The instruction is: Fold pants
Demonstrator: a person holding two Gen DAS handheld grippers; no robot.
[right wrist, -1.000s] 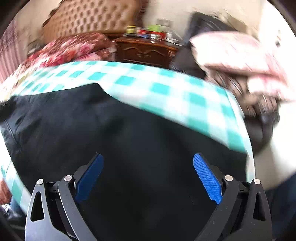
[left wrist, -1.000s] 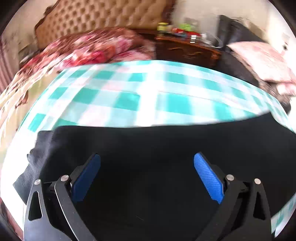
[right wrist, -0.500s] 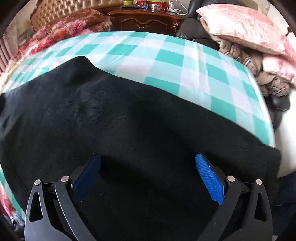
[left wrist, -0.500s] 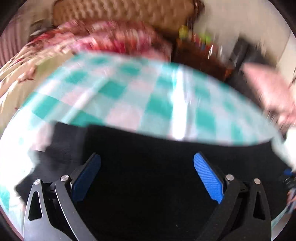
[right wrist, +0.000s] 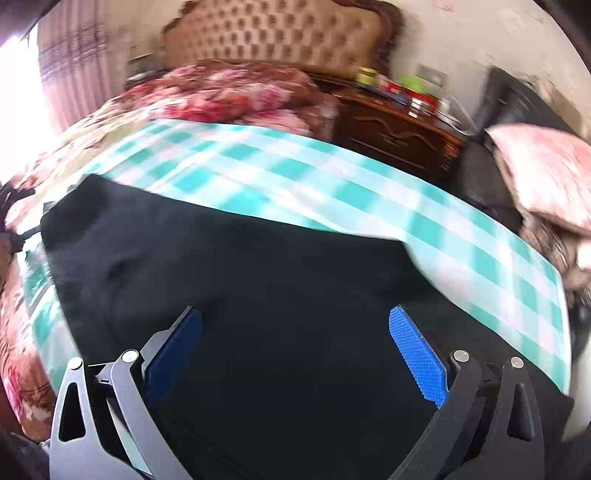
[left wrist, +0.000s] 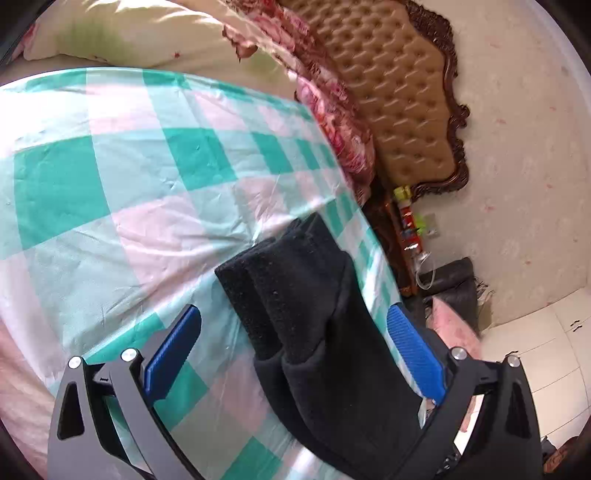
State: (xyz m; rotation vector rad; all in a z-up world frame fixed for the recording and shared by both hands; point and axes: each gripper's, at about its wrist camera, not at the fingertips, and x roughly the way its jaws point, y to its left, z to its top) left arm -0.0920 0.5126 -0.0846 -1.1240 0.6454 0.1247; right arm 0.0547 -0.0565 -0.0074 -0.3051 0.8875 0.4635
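Black pants [right wrist: 258, 295] lie spread on a bed with a teal and white checked sheet [right wrist: 295, 177]. In the left wrist view the ribbed leg cuffs of the pants [left wrist: 295, 288] lie stacked between the fingers of my left gripper [left wrist: 295, 350], which is open and empty just above them. My right gripper [right wrist: 295, 350] is open and empty, hovering over the wide part of the pants. The right wrist view is motion-blurred.
A floral quilt [right wrist: 229, 88] and tufted headboard [right wrist: 280, 33] are at the bed's head. A dark wooden nightstand [right wrist: 399, 125] with small items stands beside it. Pink pillows [right wrist: 543, 173] on a dark chair sit at the right. The checked sheet [left wrist: 129, 184] spreads left of the cuffs.
My left gripper has swung round to the cuff end of the pants, which now lie between its fingers. My right gripper has pulled back and tilted up over the pants.
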